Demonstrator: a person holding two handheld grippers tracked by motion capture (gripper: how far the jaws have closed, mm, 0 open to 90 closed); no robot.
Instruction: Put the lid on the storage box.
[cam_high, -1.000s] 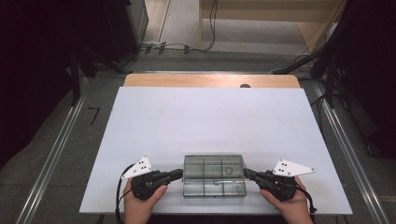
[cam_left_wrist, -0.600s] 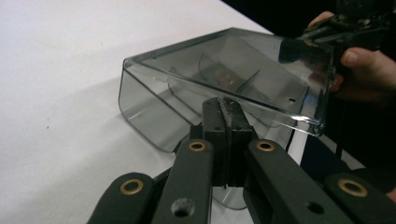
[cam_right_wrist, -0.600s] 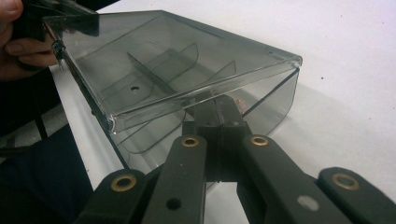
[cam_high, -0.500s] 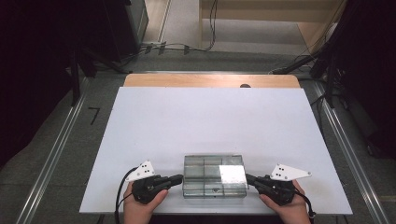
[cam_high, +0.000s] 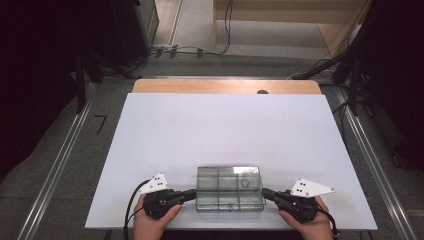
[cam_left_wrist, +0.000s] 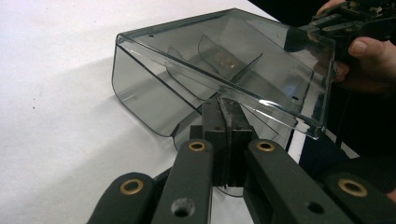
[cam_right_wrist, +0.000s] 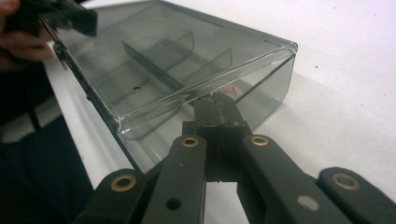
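The left claw (cam_high: 194, 193) has its jaws pressed together, tips against the left end of the clear plastic box (cam_high: 230, 187). In the left gripper view the black pads (cam_left_wrist: 227, 122) meet just under the edge of the lid; a thin lip of plastic may be pinched between them, but through the smoky wall I cannot be sure. The right claw (cam_high: 265, 192) mirrors it: jaws narrow to nothing, tips at the right end of the box, where the right gripper view shows them closed (cam_right_wrist: 215, 109) just below the lid's corner.

The box sits at the near edge of the white table (cam_high: 225, 135), roughly midway between left and right, and in both gripper views it appears tipped, its far side lower than the near side. Its long axis runs left to right, so each end faces one claw, and the two claws point inward along that same line, towards each other. Neither hand is nearer; each is at its own end. Inside, thin dividers (cam_right_wrist: 159, 56) split the box into compartments, and a small ring-like thing (cam_high: 245, 183) lies in a far right one.

Any coming move, I judge, turns on that shared line: both claws must travel together, or the box will twist about one end.
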